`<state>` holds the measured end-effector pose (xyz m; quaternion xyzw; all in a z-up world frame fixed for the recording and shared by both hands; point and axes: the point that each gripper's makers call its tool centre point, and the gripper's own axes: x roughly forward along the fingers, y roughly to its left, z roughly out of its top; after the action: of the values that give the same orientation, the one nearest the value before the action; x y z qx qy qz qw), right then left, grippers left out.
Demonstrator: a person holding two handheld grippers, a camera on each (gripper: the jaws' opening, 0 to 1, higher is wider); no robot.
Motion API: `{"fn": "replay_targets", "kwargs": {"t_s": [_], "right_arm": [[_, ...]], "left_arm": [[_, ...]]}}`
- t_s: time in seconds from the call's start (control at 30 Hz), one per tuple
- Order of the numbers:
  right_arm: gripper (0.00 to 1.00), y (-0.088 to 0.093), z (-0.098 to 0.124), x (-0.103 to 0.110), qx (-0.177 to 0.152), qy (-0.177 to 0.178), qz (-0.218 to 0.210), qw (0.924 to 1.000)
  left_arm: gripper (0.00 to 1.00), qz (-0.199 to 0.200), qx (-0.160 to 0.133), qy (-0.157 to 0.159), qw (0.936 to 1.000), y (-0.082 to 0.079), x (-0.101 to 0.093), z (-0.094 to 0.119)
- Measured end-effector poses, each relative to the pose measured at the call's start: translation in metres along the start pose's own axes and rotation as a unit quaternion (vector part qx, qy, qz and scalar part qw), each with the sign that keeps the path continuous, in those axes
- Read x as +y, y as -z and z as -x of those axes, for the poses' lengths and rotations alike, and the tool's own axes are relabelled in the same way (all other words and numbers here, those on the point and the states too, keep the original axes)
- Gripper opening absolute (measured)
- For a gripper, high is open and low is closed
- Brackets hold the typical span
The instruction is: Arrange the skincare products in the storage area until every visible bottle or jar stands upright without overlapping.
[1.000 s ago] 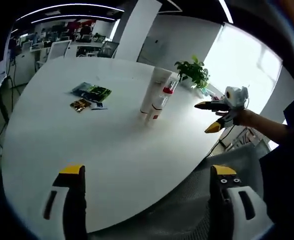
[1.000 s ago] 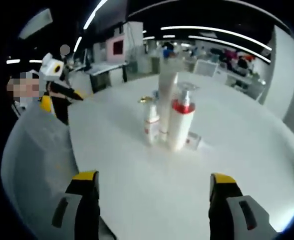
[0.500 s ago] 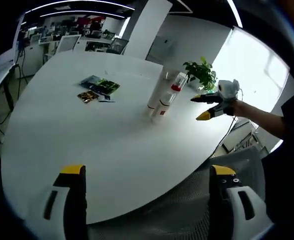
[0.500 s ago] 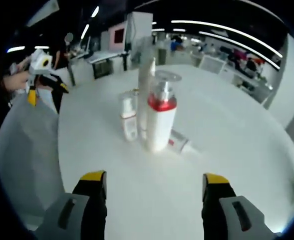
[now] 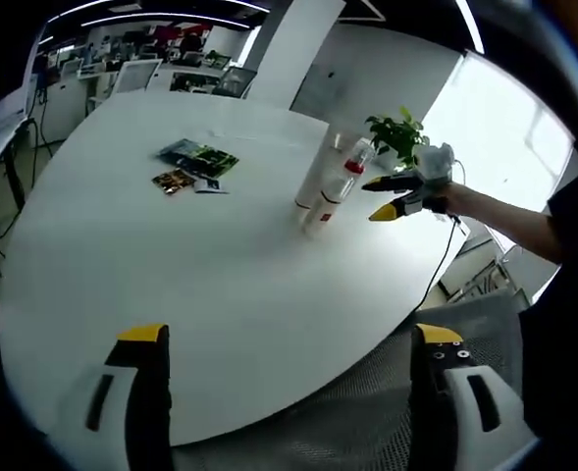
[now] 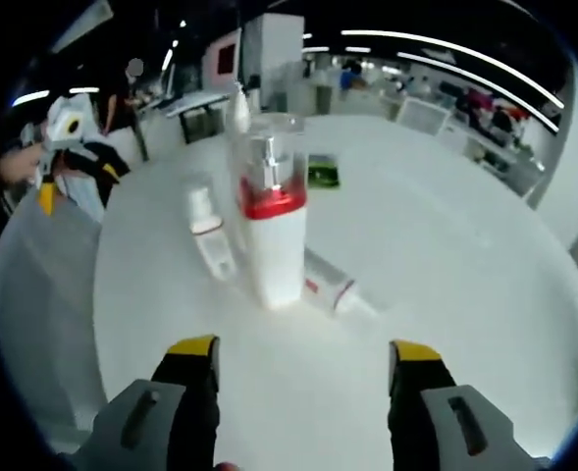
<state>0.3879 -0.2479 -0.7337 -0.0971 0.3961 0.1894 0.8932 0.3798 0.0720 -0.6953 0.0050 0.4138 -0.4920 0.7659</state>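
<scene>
Opposed views — right nearer; bottles (image 6: 266, 226) shared.

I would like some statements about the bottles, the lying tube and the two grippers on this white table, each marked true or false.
1. The pump bottle with the red collar stands upright. True.
2. A small tube lies flat on the table beside it. True.
3. The right gripper is shut on the pump bottle. False: its jaws are open and short of the bottle.
4. The small white bottle has fallen on its side. False: it stands upright next to the pump bottle.
5. The left gripper is open and holds nothing. True.
6. The packets are stacked on the bottles. False: they lie apart on the table.
</scene>
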Motion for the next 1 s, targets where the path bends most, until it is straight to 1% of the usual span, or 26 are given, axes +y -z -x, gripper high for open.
{"fn": "replay_targets", "kwargs": {"t_s": [0.07, 0.1, 0.17, 0.2, 0.23, 0.27, 0.3, 0.33, 0.37, 0.4, 0.43, 0.5, 0.57, 0.6, 0.63, 0.7, 0.73, 0.8, 0.83, 0.9, 1.0], "right_arm": [[0.74, 0.002, -0.003, -0.003, 0.005, 0.0, -0.002, 1.0], [0.79, 0.001, -0.004, -0.004, 0.004, 0.002, -0.002, 1.0], [0.84, 0.0, -0.008, -0.004, 0.003, -0.005, -0.007, 1.0], [0.86, -0.004, -0.009, -0.005, -0.005, -0.006, -0.02, 0.9998], [0.9, -0.009, -0.01, -0.003, -0.02, -0.015, -0.039, 0.9989], [0.97, -0.011, -0.011, -0.004, -0.023, -0.019, -0.053, 0.9981], [1.0, -0.013, -0.013, -0.005, -0.025, -0.022, -0.061, 0.9976], [1.0, -0.012, -0.013, -0.001, -0.018, -0.04, -0.063, 0.997], [1.0, -0.01, -0.016, -0.005, -0.007, -0.031, -0.065, 0.9974], [1.0, -0.009, -0.017, -0.005, -0.004, -0.032, -0.058, 0.9978], [1.0, -0.006, -0.019, -0.005, 0.009, -0.036, -0.046, 0.9983], [1.0, -0.008, -0.021, -0.005, 0.009, -0.038, -0.029, 0.9988], [1.0, -0.01, -0.023, -0.005, 0.013, -0.043, -0.022, 0.9987], [1.0, -0.011, -0.024, -0.01, 0.016, -0.038, -0.004, 0.9991], [1.0, -0.01, -0.025, -0.012, 0.023, -0.04, 0.014, 0.9988], [1.0, -0.009, -0.028, -0.017, 0.042, -0.039, 0.045, 0.9974], [0.99, -0.008, -0.031, -0.019, 0.054, -0.045, 0.073, 0.9948], [0.95, -0.007, -0.034, -0.023, 0.07, -0.046, 0.111, 0.9902], [0.94, -0.006, -0.036, -0.023, 0.076, -0.051, 0.12, 0.9886], [0.9, -0.01, -0.042, -0.023, 0.07, -0.057, 0.126, 0.9879], [0.84, -0.011, -0.049, -0.021, 0.074, -0.07, 0.143, 0.9844]], "left_arm": [[0.97, 0.0, 0.003, -0.001, 1.0, 0.001, 0.002, -0.001], [0.97, 0.001, 0.006, -0.001, 1.0, 0.002, 0.003, -0.003], [0.97, 0.003, 0.009, -0.001, 1.0, 0.003, 0.004, -0.005], [0.97, 0.004, 0.01, -0.001, 0.9999, 0.004, 0.004, -0.005], [0.96, 0.005, 0.012, 0.0, 0.9999, 0.005, 0.004, -0.007], [0.96, 0.005, 0.013, 0.0, 0.9999, 0.005, 0.004, -0.007], [0.96, 0.005, 0.015, 0.001, 0.9999, 0.006, 0.004, -0.009], [0.96, 0.004, 0.017, 0.001, 0.9999, 0.006, 0.004, -0.009], [0.96, 0.004, 0.019, 0.001, 0.9998, 0.006, 0.004, -0.01], [0.96, 0.003, 0.02, 0.001, 0.9998, 0.007, 0.004, -0.011], [0.96, 0.003, 0.022, 0.001, 0.9998, 0.007, 0.005, -0.011], [0.96, 0.004, 0.023, 0.001, 0.9997, 0.007, 0.006, -0.012], [0.96, 0.006, 0.024, 0.001, 0.9997, 0.007, 0.008, -0.013], [0.96, 0.007, 0.024, 0.0, 0.9997, 0.008, 0.008, -0.013], [0.96, 0.007, 0.025, 0.0, 0.9997, 0.008, 0.009, -0.014], [0.96, 0.009, 0.029, -0.001, 0.9995, 0.01, 0.011, -0.015], [0.96, 0.01, 0.03, -0.001, 0.9995, 0.01, 0.011, -0.015], [0.96, 0.011, 0.032, -0.002, 0.9994, 0.011, 0.012, -0.015], [0.96, 0.012, 0.032, -0.002, 0.9994, 0.012, 0.012, -0.016], [0.96, 0.014, 0.034, -0.002, 0.9993, 0.013, 0.014, -0.016], [0.96, 0.016, 0.037, -0.004, 0.9992, 0.014, 0.015, -0.016]]}}
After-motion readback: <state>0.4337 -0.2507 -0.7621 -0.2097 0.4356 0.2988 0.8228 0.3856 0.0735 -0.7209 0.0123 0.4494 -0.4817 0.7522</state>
